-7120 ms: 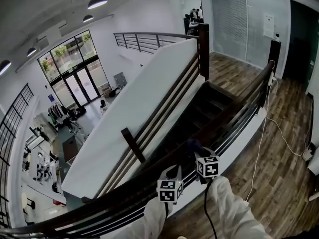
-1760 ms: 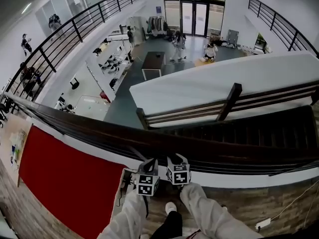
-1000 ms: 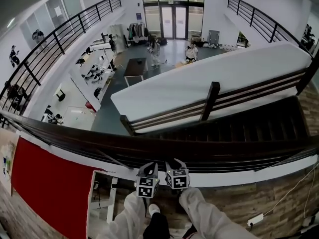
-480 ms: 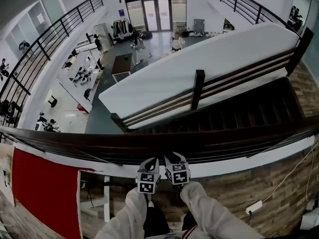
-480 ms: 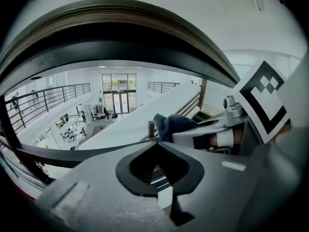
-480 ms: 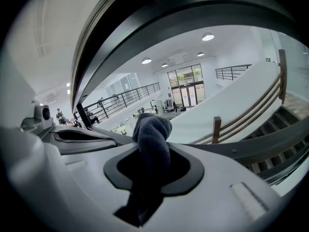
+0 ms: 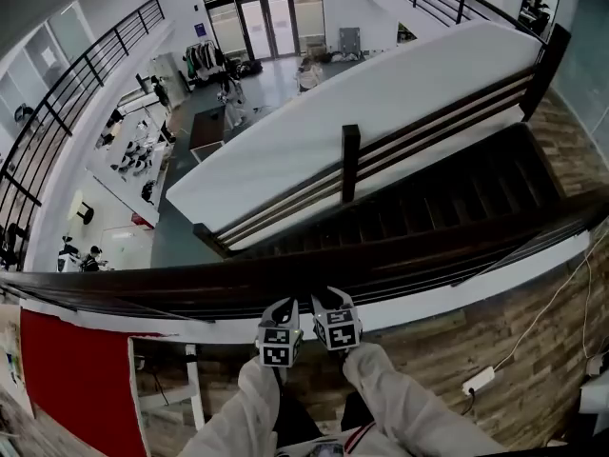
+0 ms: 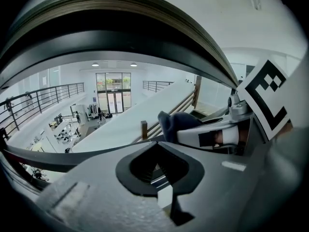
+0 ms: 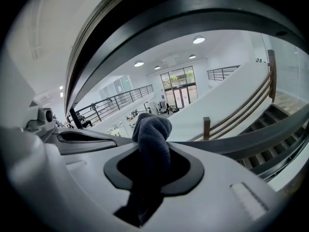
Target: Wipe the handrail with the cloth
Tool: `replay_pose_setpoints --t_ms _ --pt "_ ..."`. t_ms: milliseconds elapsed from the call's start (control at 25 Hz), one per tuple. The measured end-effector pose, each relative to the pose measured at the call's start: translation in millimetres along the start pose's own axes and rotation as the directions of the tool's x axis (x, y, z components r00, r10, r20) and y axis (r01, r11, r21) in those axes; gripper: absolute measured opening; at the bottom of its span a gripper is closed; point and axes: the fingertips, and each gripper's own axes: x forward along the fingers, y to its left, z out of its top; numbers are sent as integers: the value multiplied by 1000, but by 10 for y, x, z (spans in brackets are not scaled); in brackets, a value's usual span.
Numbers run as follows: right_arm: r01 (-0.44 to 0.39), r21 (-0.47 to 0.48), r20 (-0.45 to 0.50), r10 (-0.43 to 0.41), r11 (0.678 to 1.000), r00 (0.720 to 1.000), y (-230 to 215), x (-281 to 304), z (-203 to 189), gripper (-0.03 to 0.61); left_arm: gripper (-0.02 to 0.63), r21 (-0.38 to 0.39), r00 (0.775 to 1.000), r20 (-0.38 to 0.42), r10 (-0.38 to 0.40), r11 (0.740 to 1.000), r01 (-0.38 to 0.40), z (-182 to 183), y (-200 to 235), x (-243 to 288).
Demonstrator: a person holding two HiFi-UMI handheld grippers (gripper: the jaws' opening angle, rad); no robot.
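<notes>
- My right gripper (image 9: 154, 166) is clamped on the cloth (image 9: 152, 139), and a dark bunch of it pokes out ahead of the jaws.
- My left gripper (image 8: 159, 166) sits just to the left of the right one, with its jaws together and nothing between them.
- The handrail (image 7: 190, 282) runs crossways just ahead of both grippers. I cannot tell whether the cloth touches it.
- Only a bunched fold looks pinched, so drag along the rail could tug the cloth free. Beyond the rail it would drop to the lower floor (image 7: 276, 69).
- The grippers are almost side by side, so the left could knock the right or snag the cloth.
- I can read no brand or words. The only marks are the black-and-white square markers on the cubes (image 7: 278, 346).
</notes>
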Motion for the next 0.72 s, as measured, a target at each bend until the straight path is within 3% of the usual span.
replay_pose_setpoints --t_ms 480,720 --pt "84 25 13 -84 996 996 -1129 -474 23 94 2 28 998 11 -62 998 62 276 -911 524" --pt "67 25 14 -68 997 998 -1441 -623 49 94 2 47 997 1 -79 996 78 400 -1284 707"
